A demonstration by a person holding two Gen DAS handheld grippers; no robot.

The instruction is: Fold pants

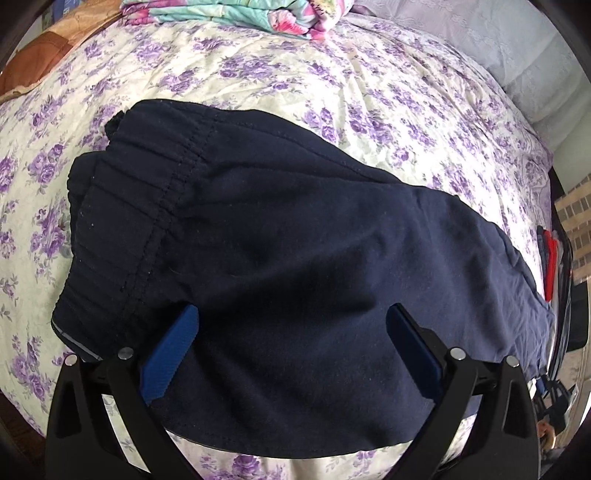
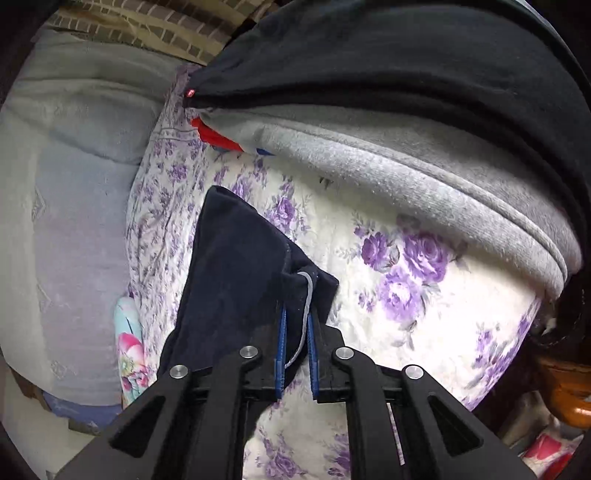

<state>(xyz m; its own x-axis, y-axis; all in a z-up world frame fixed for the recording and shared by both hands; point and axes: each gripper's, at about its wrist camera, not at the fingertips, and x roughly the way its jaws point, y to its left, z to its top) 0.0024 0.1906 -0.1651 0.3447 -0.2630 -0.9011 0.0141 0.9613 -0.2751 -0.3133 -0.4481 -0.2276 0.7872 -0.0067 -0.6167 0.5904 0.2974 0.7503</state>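
Note:
Dark navy pants [image 1: 295, 240] lie across a bed with a purple flowered cover [image 1: 332, 92], elastic waistband [image 1: 122, 221] at the left. My left gripper [image 1: 291, 317] is open, its blue pads [image 1: 173, 354] spread wide just above the pants' near part. In the right wrist view my right gripper [image 2: 295, 321] is shut on a corner of the navy pants [image 2: 240, 266], near a grey drawstring [image 2: 306, 306], and holds the cloth a little above the cover [image 2: 406, 332].
A folded flowered quilt [image 1: 240, 14] lies at the far end of the bed. A grey pillow [image 1: 498, 44] is at the far right. Grey and black garments [image 2: 406, 155] are piled beside the right gripper, with something red [image 2: 214, 136] under them.

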